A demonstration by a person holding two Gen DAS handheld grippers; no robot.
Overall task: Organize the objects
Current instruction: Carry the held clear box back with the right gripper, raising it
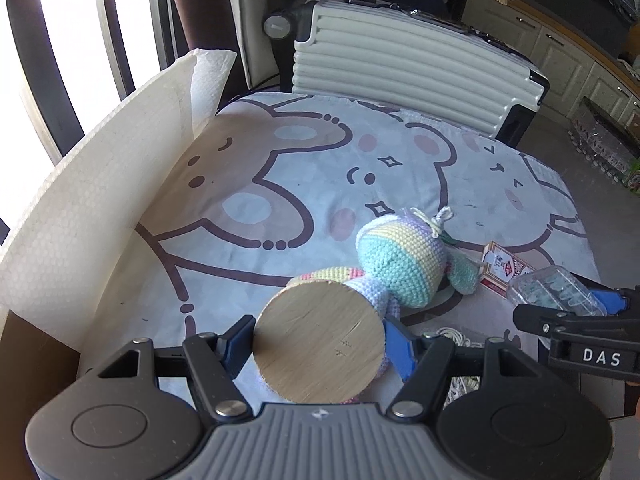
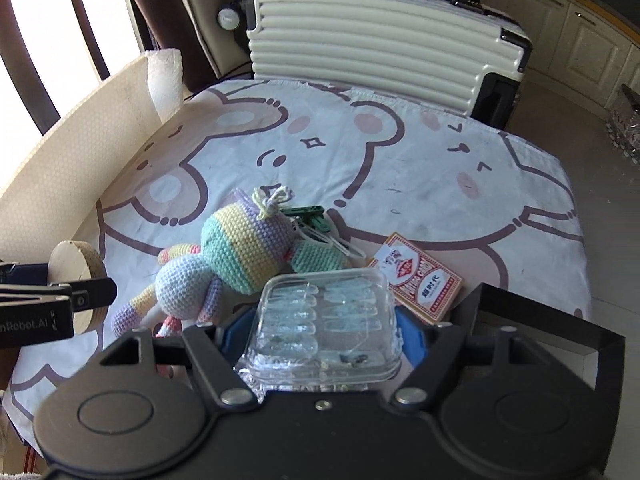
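Note:
My left gripper (image 1: 320, 340) is shut on a round wooden disc (image 1: 320, 364), held by its rim above the table; the disc (image 2: 76, 264) and the left gripper (image 2: 60, 286) also show at the left edge of the right wrist view. My right gripper (image 2: 320, 334) is shut on a clear plastic box (image 2: 324, 312) of small pale pieces, lifted off the cloth; the box (image 1: 556, 290) shows again in the right gripper (image 1: 580, 306) at the right of the left wrist view. A pastel crochet toy (image 2: 240, 256) lies between them, with a red card pack (image 2: 420, 280) beside it.
A cartoon-bear cloth (image 1: 320, 168) covers the table. A white foam board (image 1: 100, 200) walls the left side and a ribbed white suitcase (image 1: 400, 68) stands behind. A green clip (image 2: 308, 216) lies by the toy's head. A black box wall (image 2: 540, 320) rises at the right front.

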